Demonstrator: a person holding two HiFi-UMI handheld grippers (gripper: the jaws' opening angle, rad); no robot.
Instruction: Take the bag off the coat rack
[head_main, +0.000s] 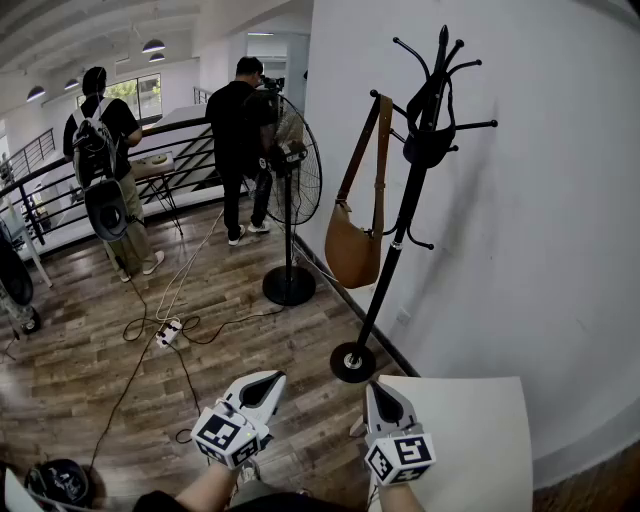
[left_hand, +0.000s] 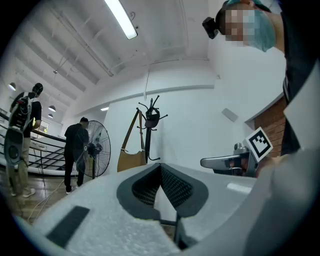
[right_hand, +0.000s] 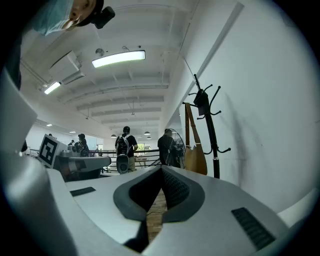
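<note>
Nearest, low in the head view and side by side: left gripper (head_main: 268, 384) and right gripper (head_main: 377, 395), both aimed ahead and upward. Shut tight on each side, pads meeting with nothing between them, as plain in the left gripper view and the right gripper view. Under the right one, a white tabletop (head_main: 480, 450). Just past its corner, on the wooden floor (head_main: 100, 380), the round base (head_main: 352, 362) of the black coat rack (head_main: 403, 225), close against the white wall. Higher and farther, well apart from both pairs of jaws: the tan shoulder bag (head_main: 354, 252), hanging on the left side of the pole at about mid-height. From there, a brown strap (head_main: 381, 150) running up as a long narrow loop to an upper hook (head_main: 392, 105). Long axis near vertical, then, so probably freed by lifting the strap up and out over the hook tip, not by pulling downward. Ahead and above, a little right of the left gripper's line and a little left of the right one's, so roughly between the two. About equally far from each by the head view, with the left on the bag's open side and the right closer to the pole. Opening needed first, by this reading, before any hold on strap or body. Farthest back, a standing fan (head_main: 298, 175) and two people (head_main: 240, 130) on the open floor.
</note>
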